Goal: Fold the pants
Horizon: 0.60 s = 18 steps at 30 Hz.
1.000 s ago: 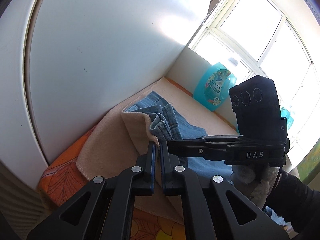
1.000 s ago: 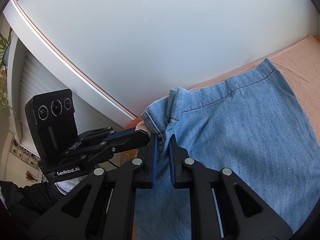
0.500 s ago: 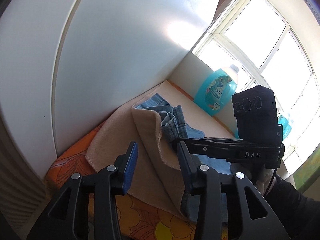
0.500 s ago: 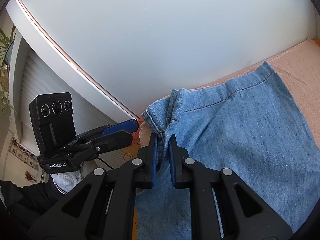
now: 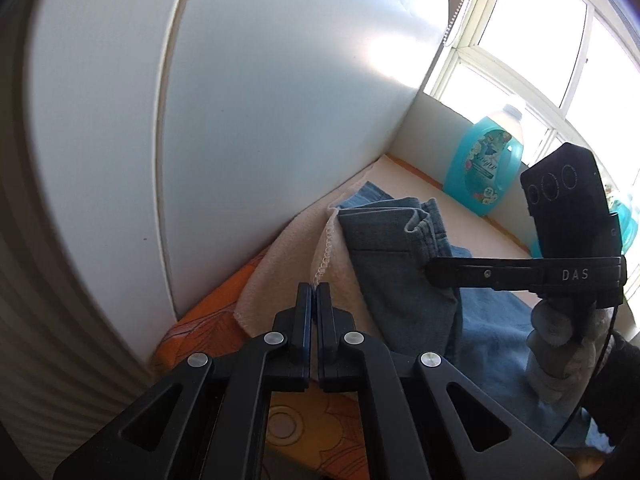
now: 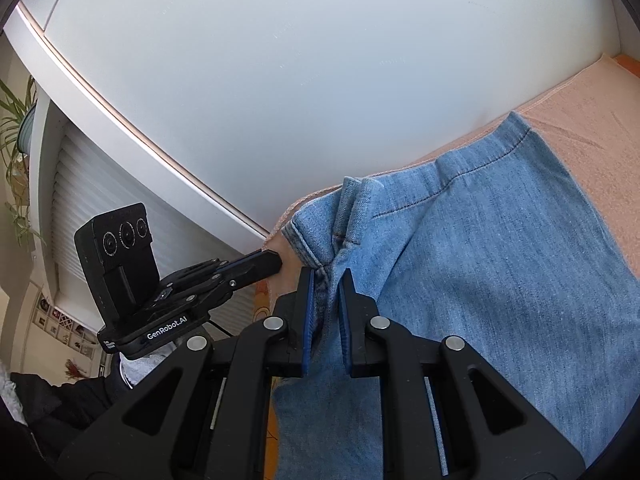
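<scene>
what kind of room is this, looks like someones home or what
Most likely a home, perhaps a laundry corner or enclosed balcony. A turquoise softener bottle stands below a sunny window, jeans lie on a beige towel over an orange floral cloth, and a houseplant hangs nearby.

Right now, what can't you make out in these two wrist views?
- Left wrist view: whether the left gripper pinches the beige towel; its shut fingers cover the contact.
- Left wrist view: right gripper tips, buried in the jeans.
- Right wrist view: lower legs of the jeans, cut off by the frame edge and the right gripper.
- Left wrist view: label text on the blue bottle, too small.
</scene>
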Each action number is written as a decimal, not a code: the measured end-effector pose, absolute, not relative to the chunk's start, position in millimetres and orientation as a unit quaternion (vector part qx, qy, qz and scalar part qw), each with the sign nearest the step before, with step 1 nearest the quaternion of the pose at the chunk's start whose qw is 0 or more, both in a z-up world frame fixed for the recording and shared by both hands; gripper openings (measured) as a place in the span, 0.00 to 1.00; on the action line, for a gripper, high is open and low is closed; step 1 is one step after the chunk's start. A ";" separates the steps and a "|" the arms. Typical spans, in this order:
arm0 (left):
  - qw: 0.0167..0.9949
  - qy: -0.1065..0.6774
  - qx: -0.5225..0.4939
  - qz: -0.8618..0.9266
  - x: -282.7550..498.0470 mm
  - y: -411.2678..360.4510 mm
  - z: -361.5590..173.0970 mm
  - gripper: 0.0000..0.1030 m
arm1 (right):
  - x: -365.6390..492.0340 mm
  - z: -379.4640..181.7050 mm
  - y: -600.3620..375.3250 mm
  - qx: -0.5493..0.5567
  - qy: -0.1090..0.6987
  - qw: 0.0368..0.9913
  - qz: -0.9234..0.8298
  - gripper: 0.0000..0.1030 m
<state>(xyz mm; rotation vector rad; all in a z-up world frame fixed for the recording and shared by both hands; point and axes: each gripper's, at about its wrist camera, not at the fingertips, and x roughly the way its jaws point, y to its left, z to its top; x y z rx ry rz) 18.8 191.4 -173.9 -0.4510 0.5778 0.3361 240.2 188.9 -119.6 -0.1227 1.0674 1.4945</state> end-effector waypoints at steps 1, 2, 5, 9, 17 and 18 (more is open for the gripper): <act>0.917 0.288 -0.209 0.179 14.8 191.9 -174.6 0.16 | 239.0 -118.7 189.5 -0.056 0.459 0.604 0.649 0.12; 0.915 0.290 -0.207 0.189 9.8 192.2 -174.9 0.23 | 236.9 -118.3 190.9 -0.059 0.456 0.603 0.652 0.12; 0.921 0.280 -0.205 0.178 -0.1 187.1 -168.6 0.38 | 230.7 -121.2 195.9 -0.070 0.448 0.605 0.654 0.12; 0.919 0.253 -0.289 0.087 4.4 196.3 -165.4 0.44 | 224.1 -123.6 198.8 -0.099 0.433 0.611 0.655 0.12; 0.873 0.243 -0.422 0.001 37.4 216.4 -185.0 0.44 | 220.7 -137.4 192.0 -0.133 0.418 0.619 0.652 0.12; 0.871 0.242 -0.427 -0.002 39.7 216.5 -184.6 0.44 | 219.4 -138.7 191.7 -0.138 0.413 0.621 0.652 0.12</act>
